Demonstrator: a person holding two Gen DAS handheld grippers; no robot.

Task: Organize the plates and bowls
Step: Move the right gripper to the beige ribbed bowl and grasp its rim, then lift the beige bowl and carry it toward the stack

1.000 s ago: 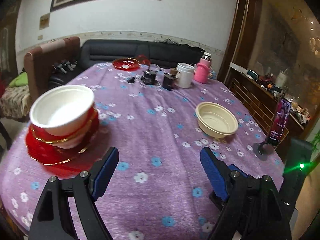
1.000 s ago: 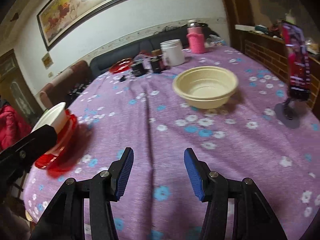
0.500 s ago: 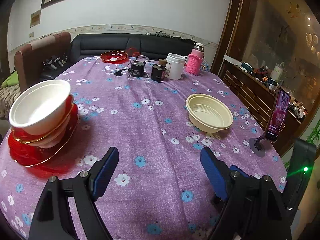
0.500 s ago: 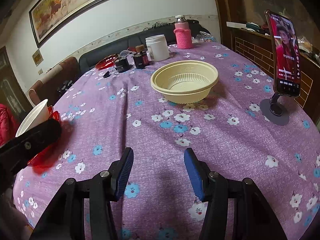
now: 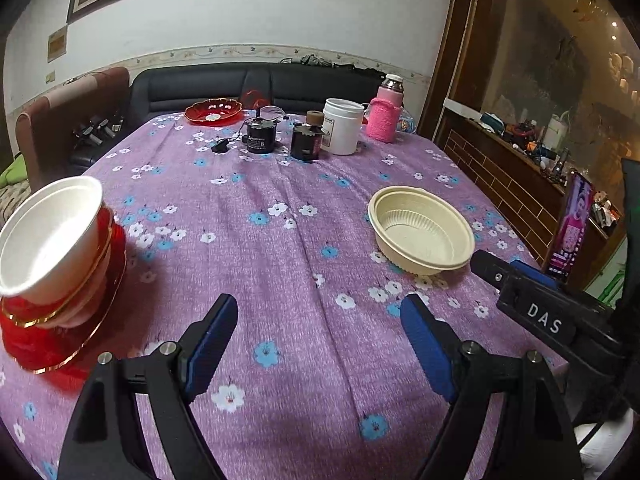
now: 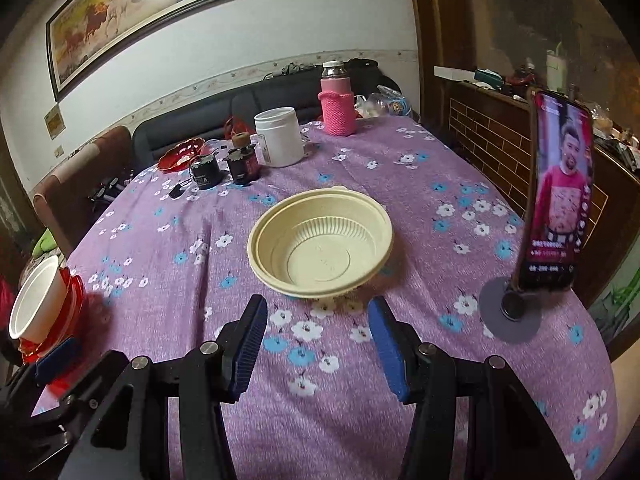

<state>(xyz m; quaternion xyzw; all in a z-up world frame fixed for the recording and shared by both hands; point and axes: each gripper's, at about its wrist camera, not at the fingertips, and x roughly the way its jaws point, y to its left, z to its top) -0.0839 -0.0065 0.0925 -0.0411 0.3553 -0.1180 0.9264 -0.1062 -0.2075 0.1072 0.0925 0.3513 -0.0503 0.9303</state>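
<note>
A cream plastic bowl (image 6: 320, 248) stands on the purple flowered tablecloth (image 6: 420, 184), just ahead of my right gripper (image 6: 316, 332), which is open and empty. The bowl also shows at the right in the left wrist view (image 5: 422, 234). A white bowl (image 5: 48, 232) sits tilted on a stack of red gold-rimmed dishes (image 5: 60, 320) at the table's left edge. The stack also shows in the right wrist view (image 6: 44, 308). My left gripper (image 5: 318, 332) is open and empty over the cloth, right of the stack. A red dish (image 5: 213, 111) lies at the far end.
At the far end stand a white jar (image 5: 342, 126), a pink-sleeved flask (image 5: 385, 114) and two small dark containers (image 5: 260, 136). A phone on a round stand (image 6: 556, 208) is at the right edge. A sofa and chair sit behind the table.
Both grippers have shifted right and forward: the cream bowl is now closer to the right gripper, and the red stack has slid to the left edge of the left view. Both stay open.
</note>
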